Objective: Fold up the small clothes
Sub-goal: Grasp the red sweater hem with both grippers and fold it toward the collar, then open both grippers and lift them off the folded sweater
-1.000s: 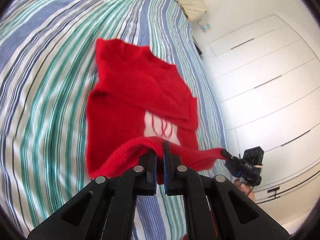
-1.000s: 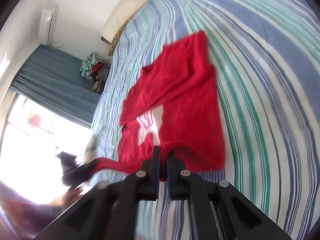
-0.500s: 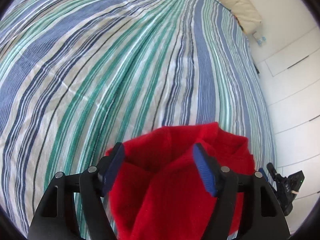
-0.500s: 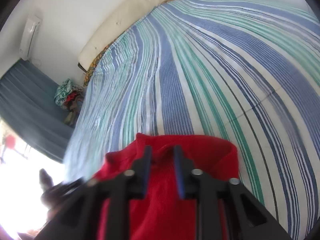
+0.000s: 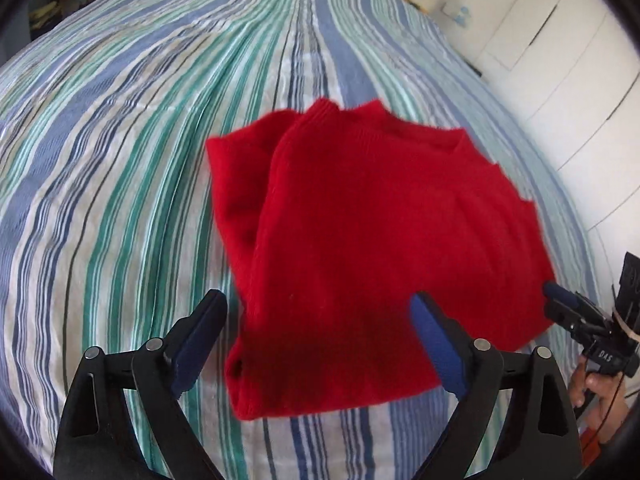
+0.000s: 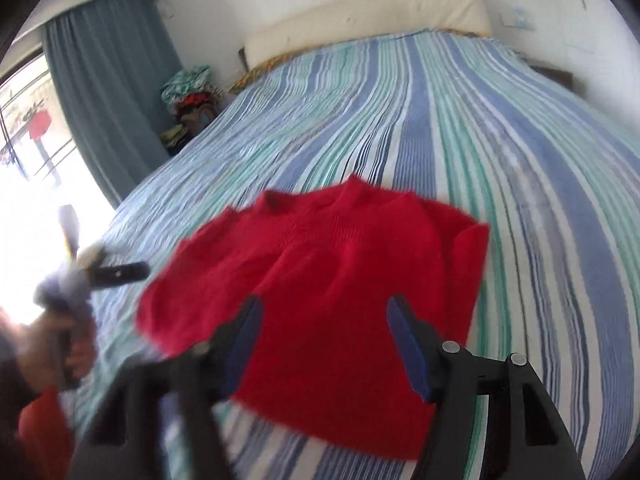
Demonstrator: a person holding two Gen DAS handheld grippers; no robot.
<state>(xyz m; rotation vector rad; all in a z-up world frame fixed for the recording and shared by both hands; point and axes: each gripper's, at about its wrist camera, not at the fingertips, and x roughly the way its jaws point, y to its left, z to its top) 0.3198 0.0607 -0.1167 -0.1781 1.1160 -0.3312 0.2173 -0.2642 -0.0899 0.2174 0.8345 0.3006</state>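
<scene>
A small red knitted sweater (image 5: 372, 240) lies folded on the striped bed; it also shows in the right wrist view (image 6: 320, 288). My left gripper (image 5: 316, 320) is open and empty, just above the sweater's near edge. My right gripper (image 6: 324, 328) is open and empty, over the near part of the sweater. The right gripper also shows in the left wrist view (image 5: 576, 320) at the sweater's right corner. The left gripper shows blurred in the right wrist view (image 6: 116, 272) to the sweater's left.
The bed (image 5: 120, 160) has a blue, green and white striped sheet. A cream headboard cushion (image 6: 368, 20) is at the far end. White wardrobe doors (image 5: 560, 60) stand to the right. A blue curtain (image 6: 104, 88) and a clothes pile (image 6: 192, 96) are at the left.
Both grippers carried the sweater's lower edge over onto the upper part, then opened and let go. They have pulled back, and the sweater now lies folded in half.
</scene>
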